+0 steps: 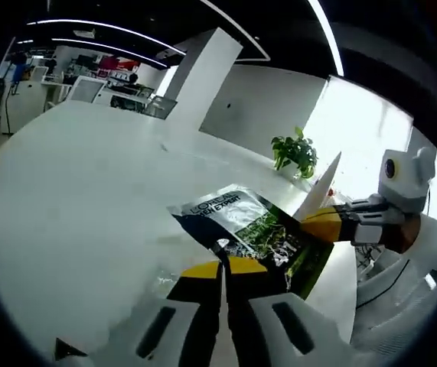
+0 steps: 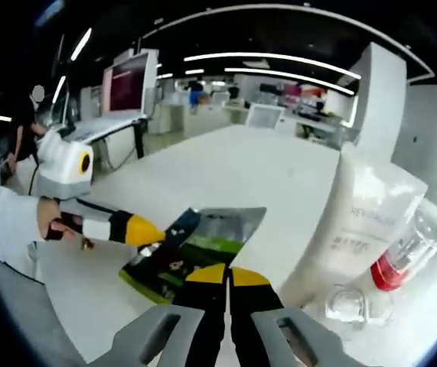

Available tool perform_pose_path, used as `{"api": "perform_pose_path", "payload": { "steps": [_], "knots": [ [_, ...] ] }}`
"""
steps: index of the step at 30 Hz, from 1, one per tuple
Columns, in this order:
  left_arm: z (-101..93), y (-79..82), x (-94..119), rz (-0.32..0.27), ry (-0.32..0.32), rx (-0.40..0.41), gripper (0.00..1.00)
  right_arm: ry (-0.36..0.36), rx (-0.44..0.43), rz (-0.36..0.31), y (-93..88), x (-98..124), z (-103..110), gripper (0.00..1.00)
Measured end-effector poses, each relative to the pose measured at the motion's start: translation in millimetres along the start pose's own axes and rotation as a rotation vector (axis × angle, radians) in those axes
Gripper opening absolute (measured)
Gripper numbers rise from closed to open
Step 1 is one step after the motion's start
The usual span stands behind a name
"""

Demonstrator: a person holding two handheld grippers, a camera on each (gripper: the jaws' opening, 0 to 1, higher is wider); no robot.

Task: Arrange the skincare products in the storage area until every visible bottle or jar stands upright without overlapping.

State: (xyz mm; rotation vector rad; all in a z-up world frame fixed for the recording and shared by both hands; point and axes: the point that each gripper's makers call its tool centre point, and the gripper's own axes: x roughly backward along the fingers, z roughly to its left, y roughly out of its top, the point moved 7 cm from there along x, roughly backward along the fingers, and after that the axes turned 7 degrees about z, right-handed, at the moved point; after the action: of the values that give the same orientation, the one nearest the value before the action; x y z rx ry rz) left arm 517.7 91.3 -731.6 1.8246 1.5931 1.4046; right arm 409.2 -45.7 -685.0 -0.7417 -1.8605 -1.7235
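A flat foil L'Oreal sachet (image 1: 241, 218), dark with green print, hangs over the white table (image 1: 73, 191), held between both grippers. My left gripper (image 1: 222, 264) is shut on its near edge. My right gripper (image 1: 317, 227) comes in from the right and pinches the sachet's far corner. In the right gripper view the sachet (image 2: 203, 241) sits in my right gripper (image 2: 228, 274), and the left gripper (image 2: 145, 229) grips its left corner. A tall white tube (image 2: 356, 222) stands upright to the right, beside a clear bottle with red liquid (image 2: 402, 252) and a small clear jar (image 2: 348, 306).
A potted green plant (image 1: 295, 153) stands at the table's far side. A person's sleeve (image 2: 8, 222) and hand hold the left gripper. A white pillar (image 1: 199, 84) and desks with monitors (image 2: 126, 80) lie beyond the table (image 2: 226, 168).
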Motion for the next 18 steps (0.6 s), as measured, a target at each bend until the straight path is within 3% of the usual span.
{"api": "perform_pose_path", "payload": {
  "steps": [10,18],
  "knots": [
    [-15.7,-15.6,-6,0.053,-0.016,-0.017,0.00,-0.008,0.027,0.124,-36.5,-10,-4,0.00],
    [-20.9,-18.3,-9,0.075,-0.021,-0.025,0.00,-0.020,0.049,0.175,-48.1,-13,-6,0.00]
  ]
}}
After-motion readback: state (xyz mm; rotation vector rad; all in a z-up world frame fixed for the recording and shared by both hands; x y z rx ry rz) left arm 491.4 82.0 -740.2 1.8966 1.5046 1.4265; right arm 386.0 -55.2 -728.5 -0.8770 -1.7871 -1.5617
